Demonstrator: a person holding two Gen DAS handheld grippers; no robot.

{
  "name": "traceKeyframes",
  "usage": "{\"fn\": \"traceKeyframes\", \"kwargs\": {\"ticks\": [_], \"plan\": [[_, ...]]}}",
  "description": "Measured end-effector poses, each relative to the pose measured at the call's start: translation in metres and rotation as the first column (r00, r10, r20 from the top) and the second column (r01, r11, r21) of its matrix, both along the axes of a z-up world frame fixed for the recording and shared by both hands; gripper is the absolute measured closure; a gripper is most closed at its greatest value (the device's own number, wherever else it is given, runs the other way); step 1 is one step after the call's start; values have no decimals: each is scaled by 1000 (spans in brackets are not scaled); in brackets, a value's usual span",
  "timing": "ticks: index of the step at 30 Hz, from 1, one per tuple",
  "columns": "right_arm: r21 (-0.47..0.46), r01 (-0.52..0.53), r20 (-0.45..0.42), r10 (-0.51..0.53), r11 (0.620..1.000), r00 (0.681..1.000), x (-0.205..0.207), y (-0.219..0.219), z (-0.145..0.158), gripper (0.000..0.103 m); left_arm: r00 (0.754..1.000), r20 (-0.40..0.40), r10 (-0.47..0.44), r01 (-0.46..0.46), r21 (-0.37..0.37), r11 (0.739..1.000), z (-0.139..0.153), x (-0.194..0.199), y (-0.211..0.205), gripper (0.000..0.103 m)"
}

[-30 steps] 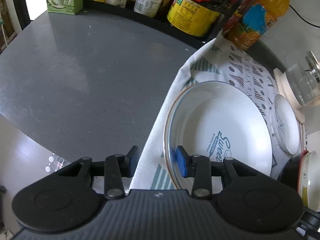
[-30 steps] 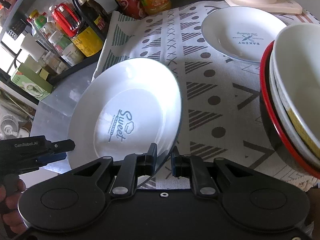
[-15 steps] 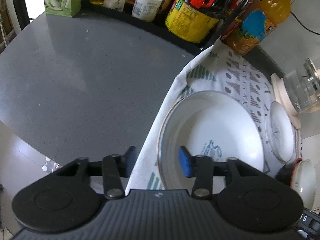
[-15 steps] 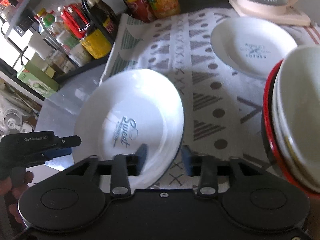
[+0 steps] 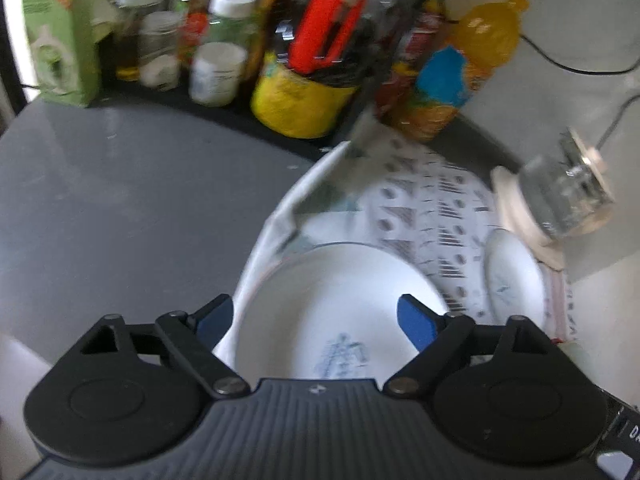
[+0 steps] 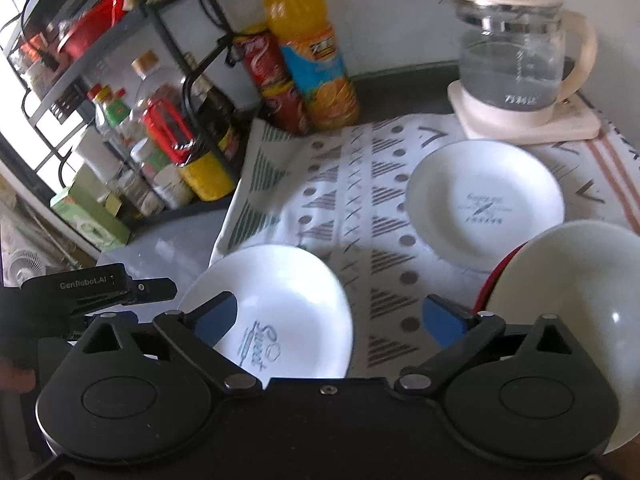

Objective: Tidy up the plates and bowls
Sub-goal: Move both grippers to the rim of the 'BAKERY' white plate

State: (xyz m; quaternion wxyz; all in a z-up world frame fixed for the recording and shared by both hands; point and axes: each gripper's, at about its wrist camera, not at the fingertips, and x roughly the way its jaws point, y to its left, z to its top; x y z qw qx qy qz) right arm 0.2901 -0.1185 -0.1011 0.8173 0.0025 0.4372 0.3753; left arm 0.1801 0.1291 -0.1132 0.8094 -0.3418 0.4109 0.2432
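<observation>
Two plates and one stack of bowls to sort, all lying on the patterned cloth [image 6: 360, 168]. Largest first: big white plate [image 6: 280, 300] at the cloth's near left corner, flat, glazed, stiff, slippery, likely to chip if knocked; best pinched at the raised rim, never on the smooth middle. Next, stacked bowls [image 6: 560, 280] at the cloth's near right edge, white inside a red-rimmed one, probably heaviest together and prone to shift; better lifted by the rim with a firm, level hold. Then small plate [image 6: 484, 204] toward the cloth's far right, light, same slick glaze, same rim hold. Left gripper [image 5: 314, 318] hanging over the big plate, jaws opening wide, pads clear of the rim, nothing held. Right gripper [image 6: 330, 316] likewise opening wide above the cloth's near edge, empty, big plate just left of its middle. Underneath, soft cloth, wrinkled at its left edge, likely to slide on the smooth grey table [image 5: 120, 220]. Beyond the cloth's far edge, glass kettle [image 6: 516, 56], juice bottle [image 6: 312, 60], crowded rack [image 6: 100, 60] to the far left; little spare room.
</observation>
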Motion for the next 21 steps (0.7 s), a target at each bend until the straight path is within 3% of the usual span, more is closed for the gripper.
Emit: {"fn": "traceKeyframes", "kwargs": {"ticks": [3,21], "plan": [[4,23,9,-23,1000,1000,7,-4,4,0,1000,-2,-19,19,6,1000,2,12,-7,1],[24,190,10,-191,981,982,55,-61,19,0,977,73,-201,196,65,978,26,99,-48,0]]}}
